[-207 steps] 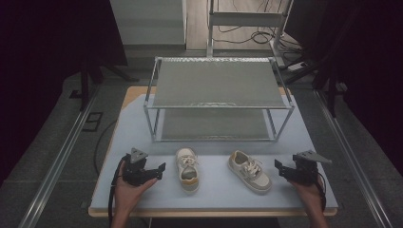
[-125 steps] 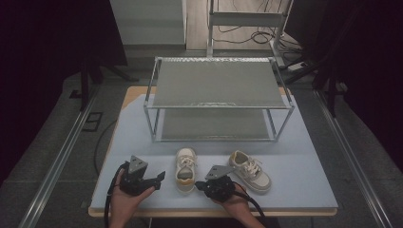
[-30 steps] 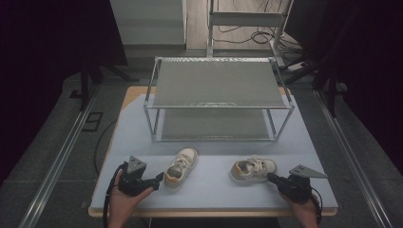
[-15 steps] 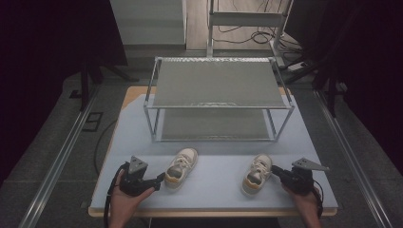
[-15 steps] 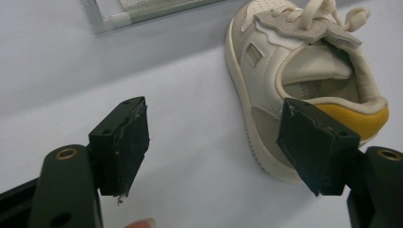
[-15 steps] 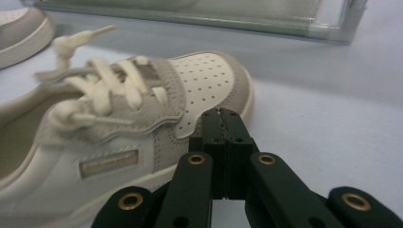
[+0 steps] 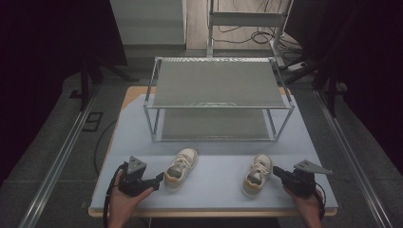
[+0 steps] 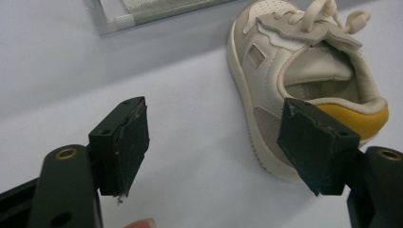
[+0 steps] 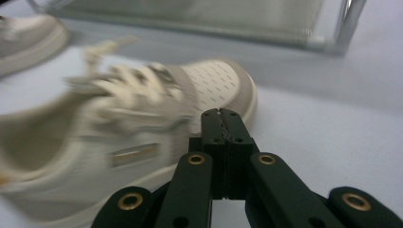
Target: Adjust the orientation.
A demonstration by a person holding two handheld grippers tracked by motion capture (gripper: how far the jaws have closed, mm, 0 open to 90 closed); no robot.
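Shoes, two, on counter (image 7: 218, 190) below shelf rack (image 7: 218, 97). Left shoe (image 7: 180, 162), lower centre-left, heel toward left gripper (image 7: 159, 179); jaws wide, empty, one at heel. Right shoe (image 7: 258, 172), lower right, toe up-frame; right gripper (image 7: 276, 172) pressed closed, empty, at its flank.

two shoes (image 7: 180, 163) before rack (image 7: 218, 97), on table (image 7: 214, 190)

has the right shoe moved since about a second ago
Yes. The right shoe has turned: a second ago it lay sideways, along the rack's front rail; now its toe points toward the rack, the shut right gripper beside it.
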